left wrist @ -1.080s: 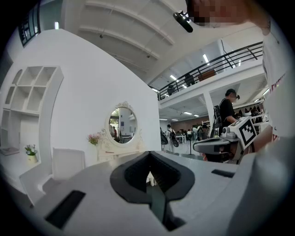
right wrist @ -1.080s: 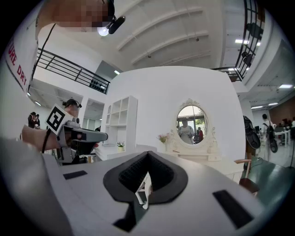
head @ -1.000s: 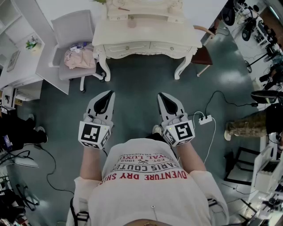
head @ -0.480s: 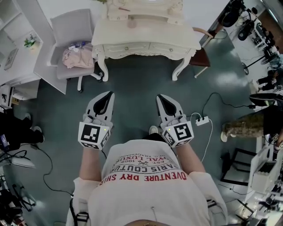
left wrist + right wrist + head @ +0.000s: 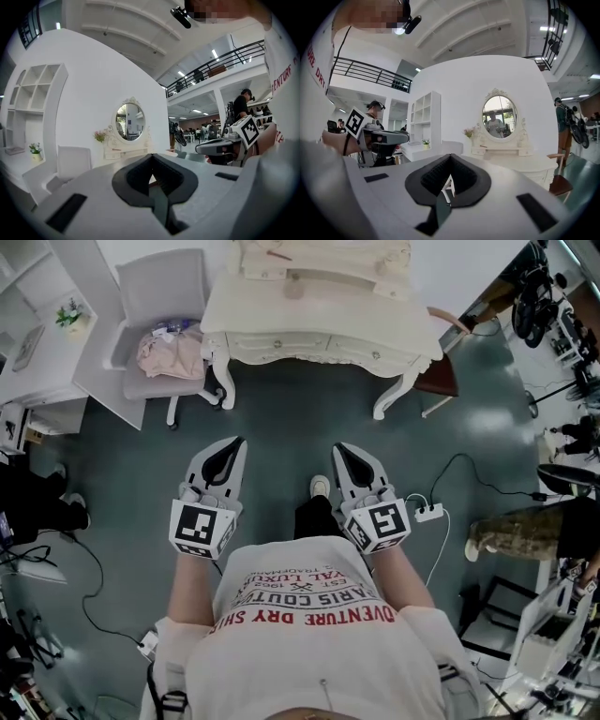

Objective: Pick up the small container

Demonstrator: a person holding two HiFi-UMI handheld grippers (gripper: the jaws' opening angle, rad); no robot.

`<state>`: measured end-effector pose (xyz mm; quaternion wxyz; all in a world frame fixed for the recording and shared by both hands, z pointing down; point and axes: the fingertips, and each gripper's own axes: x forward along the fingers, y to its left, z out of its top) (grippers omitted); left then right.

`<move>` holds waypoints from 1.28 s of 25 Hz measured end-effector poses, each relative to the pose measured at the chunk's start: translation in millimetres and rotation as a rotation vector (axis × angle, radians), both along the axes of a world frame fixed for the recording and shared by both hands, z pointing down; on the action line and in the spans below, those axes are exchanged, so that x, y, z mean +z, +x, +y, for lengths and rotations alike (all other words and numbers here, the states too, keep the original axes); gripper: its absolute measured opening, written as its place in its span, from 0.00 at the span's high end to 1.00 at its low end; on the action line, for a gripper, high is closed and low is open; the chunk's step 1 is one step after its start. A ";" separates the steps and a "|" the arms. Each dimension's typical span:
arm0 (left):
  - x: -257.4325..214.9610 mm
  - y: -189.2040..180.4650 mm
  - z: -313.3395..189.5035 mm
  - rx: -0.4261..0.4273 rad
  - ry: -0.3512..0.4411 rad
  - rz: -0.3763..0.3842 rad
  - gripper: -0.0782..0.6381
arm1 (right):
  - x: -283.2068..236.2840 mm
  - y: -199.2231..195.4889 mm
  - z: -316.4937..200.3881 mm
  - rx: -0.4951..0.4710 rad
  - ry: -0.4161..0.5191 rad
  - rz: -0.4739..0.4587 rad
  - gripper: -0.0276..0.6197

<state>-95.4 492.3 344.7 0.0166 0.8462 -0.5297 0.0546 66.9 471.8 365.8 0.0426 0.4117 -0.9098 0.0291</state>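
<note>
My left gripper (image 5: pixel 233 442) and right gripper (image 5: pixel 339 447) are held side by side at waist height over the green floor, both pointing at a cream dressing table (image 5: pixel 319 320). Each has its jaws shut with nothing between them; the closed tips show in the left gripper view (image 5: pixel 151 157) and the right gripper view (image 5: pixel 450 157). A small pinkish object (image 5: pixel 293 288) stands on the table's top shelf, too small to tell as the container. The table is well beyond both grippers' reach.
A grey chair (image 5: pixel 157 298) with a pink cloth (image 5: pixel 171 354) stands left of the table, beside white shelving (image 5: pixel 42 352). A brown stool (image 5: pixel 441 381) is at the table's right. A power strip (image 5: pixel 429 513) and cable lie on the floor. An oval mirror (image 5: pixel 499 117) tops the table.
The view has moved forward a little towards the dressing table, and a foot now shows between the grippers. Both grippers keep their pose and stay shut.
</note>
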 end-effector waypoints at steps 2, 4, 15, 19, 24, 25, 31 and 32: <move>1.9 2.0 -20.5 -0.033 -0.005 -0.004 0.88 | 2.9 3.1 -24.8 -0.025 -0.006 -0.006 0.96; 2.1 5.2 -44.9 -0.061 -0.010 -0.003 0.88 | 2.1 6.4 -53.5 -0.046 -0.009 -0.010 0.96; -0.7 65.4 -214.8 -0.148 -0.043 0.003 0.88 | -6.8 62.6 -237.2 -0.132 -0.026 -0.008 0.96; 0.9 84.4 -269.0 -0.168 -0.042 0.009 0.88 | -2.3 82.9 -290.8 -0.147 -0.038 -0.007 0.96; 7.3 94.9 -319.1 -0.180 -0.076 0.021 0.88 | 1.3 92.1 -342.1 -0.167 -0.056 0.000 0.96; 8.3 94.9 -328.8 -0.178 -0.080 0.018 0.88 | 1.4 91.4 -351.9 -0.168 -0.056 0.000 0.96; 17.1 82.6 -388.5 -0.164 -0.098 0.020 0.88 | 6.0 75.1 -405.5 -0.164 -0.059 0.003 0.96; 18.1 79.2 -400.2 -0.156 -0.097 0.022 0.88 | 6.7 70.2 -415.0 -0.164 -0.055 0.005 0.96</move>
